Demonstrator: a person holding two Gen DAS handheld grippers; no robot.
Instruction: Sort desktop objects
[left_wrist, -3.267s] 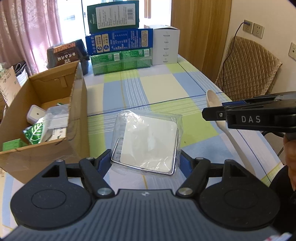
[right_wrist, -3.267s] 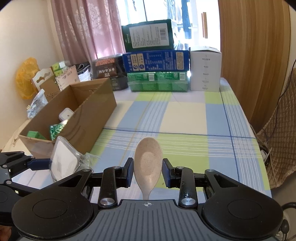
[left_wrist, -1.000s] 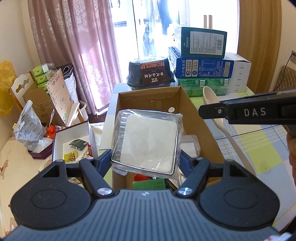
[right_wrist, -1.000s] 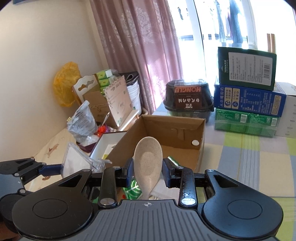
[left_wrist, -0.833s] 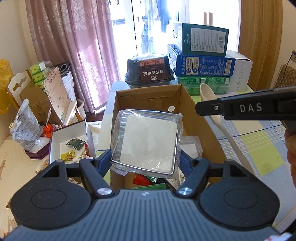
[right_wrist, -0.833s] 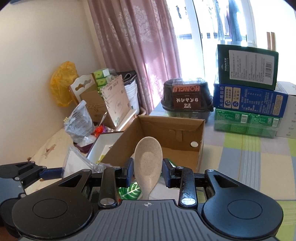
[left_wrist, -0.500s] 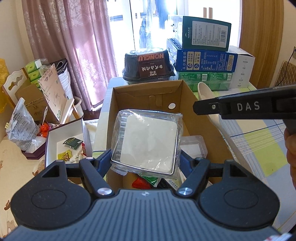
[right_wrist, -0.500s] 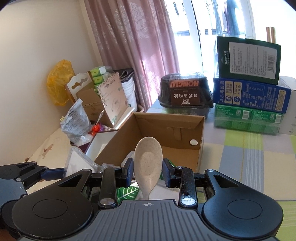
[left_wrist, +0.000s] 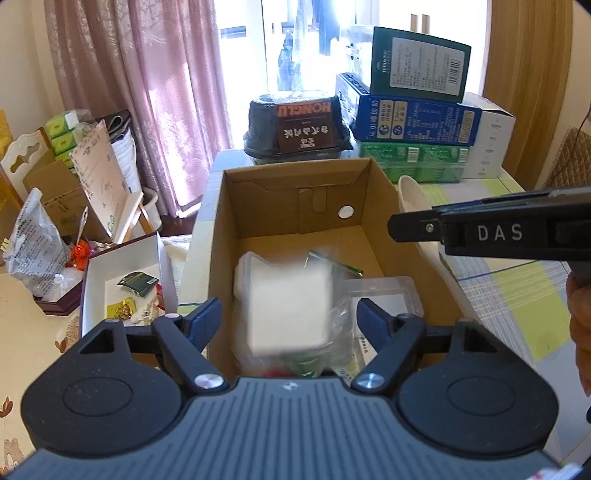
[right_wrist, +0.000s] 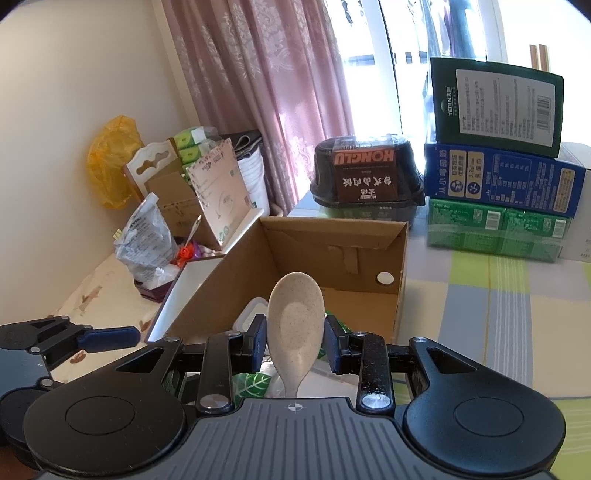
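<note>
So the white square pad in its crinkly clear plastic wrapper (left_wrist: 291, 306) was blurred, sitting between and just ahead of our left gripper (left_wrist: 288, 319) fingers but not pinched by them. The jaws were opening, pads clear of the wrapper on both sides, so we'd call it let go and dropping. It was right over the open brown cardboard box (left_wrist: 295, 177), which makes sense, since that's where the sorted stuff goes. Below it in the box were a clear plastic lidded container (left_wrist: 384, 295) and some green packets, hard to make out.

Our right gripper (right_wrist: 293, 345) was closed on the speckled beige plastic spoon (right_wrist: 295, 317), pinched at the neck with the bowl sticking up ahead of the fingers. It hung over the near end of the same box, just right of the left gripper, probably queued for its own drop.

Farther ahead of both sat a black food tub (left_wrist: 297, 129) and stacked cartons (left_wrist: 413, 122) on the checked tablecloth (right_wrist: 498, 295).
</note>
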